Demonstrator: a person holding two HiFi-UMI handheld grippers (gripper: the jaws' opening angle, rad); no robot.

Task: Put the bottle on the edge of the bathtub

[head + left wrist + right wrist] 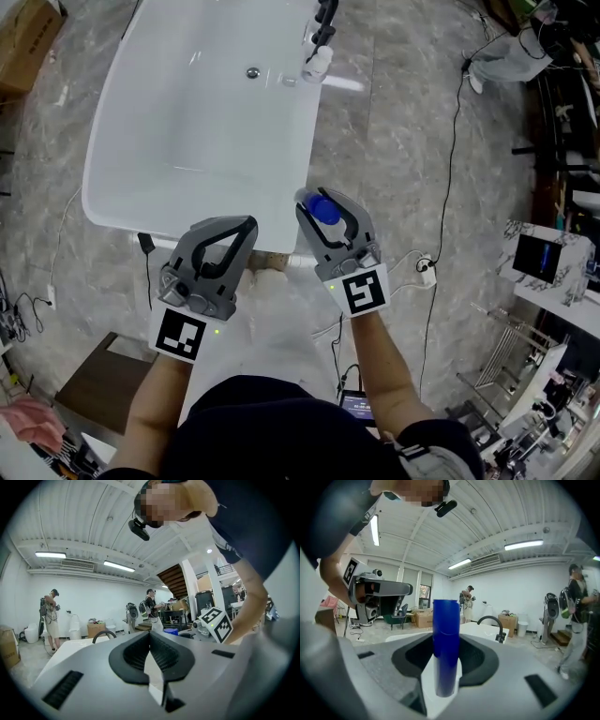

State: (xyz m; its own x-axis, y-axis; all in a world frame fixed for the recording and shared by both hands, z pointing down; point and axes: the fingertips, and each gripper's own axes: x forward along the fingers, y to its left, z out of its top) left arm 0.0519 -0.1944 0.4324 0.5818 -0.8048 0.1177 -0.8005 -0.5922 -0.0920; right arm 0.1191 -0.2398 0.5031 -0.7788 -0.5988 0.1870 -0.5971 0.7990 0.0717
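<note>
A white bathtub point(302, 150) lies ahead of me on the marble floor, with a black faucet point(324, 26) at its far right rim. My right gripper point(323, 201) is shut on a bottle point(325, 210) with a blue top, held just off the tub's near right corner. In the right gripper view the blue bottle point(446, 644) stands upright between the jaws of that gripper point(446, 637), with the tub point(474, 628) beyond. My left gripper point(242, 225) is shut and empty beside it, near the tub's front edge. The left gripper view shows its jaws point(150, 635) closed together.
A cardboard box point(26, 39) sits at the far left. A black cable point(452, 141) runs across the floor on the right to a power strip point(427, 268). A brown board point(101, 380) lies at my lower left. People stand far off in both gripper views.
</note>
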